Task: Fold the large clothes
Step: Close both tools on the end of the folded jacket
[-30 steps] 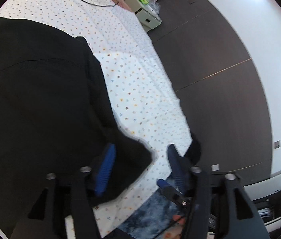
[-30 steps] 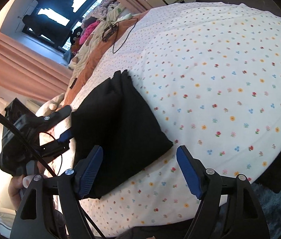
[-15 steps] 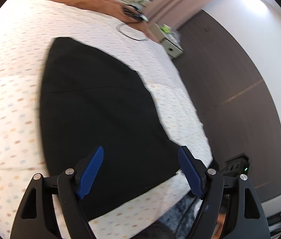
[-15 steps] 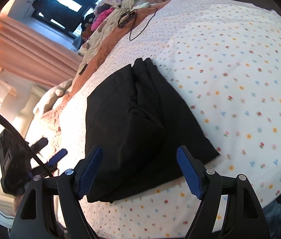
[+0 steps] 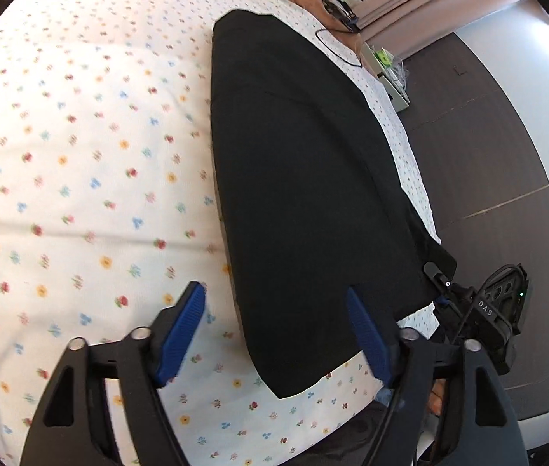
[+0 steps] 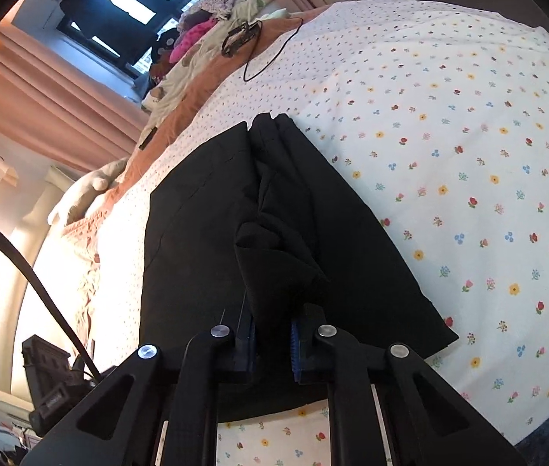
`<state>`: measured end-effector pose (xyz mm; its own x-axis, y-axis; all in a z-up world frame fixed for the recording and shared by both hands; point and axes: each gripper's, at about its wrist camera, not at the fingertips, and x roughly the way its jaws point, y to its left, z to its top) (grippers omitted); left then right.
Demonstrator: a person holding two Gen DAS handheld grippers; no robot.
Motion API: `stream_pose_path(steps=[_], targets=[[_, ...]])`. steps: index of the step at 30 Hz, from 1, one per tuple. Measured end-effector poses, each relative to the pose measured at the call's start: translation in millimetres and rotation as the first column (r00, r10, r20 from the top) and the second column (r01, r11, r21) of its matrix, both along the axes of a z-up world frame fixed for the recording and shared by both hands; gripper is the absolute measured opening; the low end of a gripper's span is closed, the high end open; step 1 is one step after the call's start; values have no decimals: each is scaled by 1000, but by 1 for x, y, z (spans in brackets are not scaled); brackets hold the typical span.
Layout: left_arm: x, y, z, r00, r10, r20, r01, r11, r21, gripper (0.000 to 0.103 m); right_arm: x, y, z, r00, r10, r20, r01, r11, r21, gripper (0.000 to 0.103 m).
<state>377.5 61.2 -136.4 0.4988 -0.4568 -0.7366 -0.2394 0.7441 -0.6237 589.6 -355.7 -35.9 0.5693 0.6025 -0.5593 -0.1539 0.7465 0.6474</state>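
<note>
While the right gripper [image 6: 272, 334] had just closed, pinching a raised fold of the black garment [image 6: 204, 240], the left gripper [image 5: 274, 334] hung spread above that garment's near edge, its jaws narrowing slightly; the garment lay on the flowered bedsheet [image 5: 80, 163].

left wrist: close, down along bed [image 5: 80, 155] | right wrist: close, opposite side | shared: black garment [image 5: 305, 178]

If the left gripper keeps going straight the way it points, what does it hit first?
Most likely the near edge of the black garment on the floral bedsheet; the left gripper is open, and depth is unclear.
</note>
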Motion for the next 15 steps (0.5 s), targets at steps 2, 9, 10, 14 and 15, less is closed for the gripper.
stream_pose_path(steps=[2,9,10,14,15], targets=[[3,-7,-6,1000,-13,-8,13,1000,-5,55,-1,-4,-3,1000,-1,5,1,1000,4,8],[16,-32,4,998,-56,17,55,998,21,44,-3,-31,-15,1000,-20,-8,20,999,45,7],[15,-34,6,998,-63,18,62,998,18,44,-2,-36,-19,1000,-27,-17,27,998,51,7],[26,-42,8,996,-92,9,92,996,21,44,-3,-53,-28,998,-43,-37,46,996,72,7],[28,-45,9,995,-98,7,98,995,21,44,-3,-56,-30,998,-46,-41,49,996,75,7]])
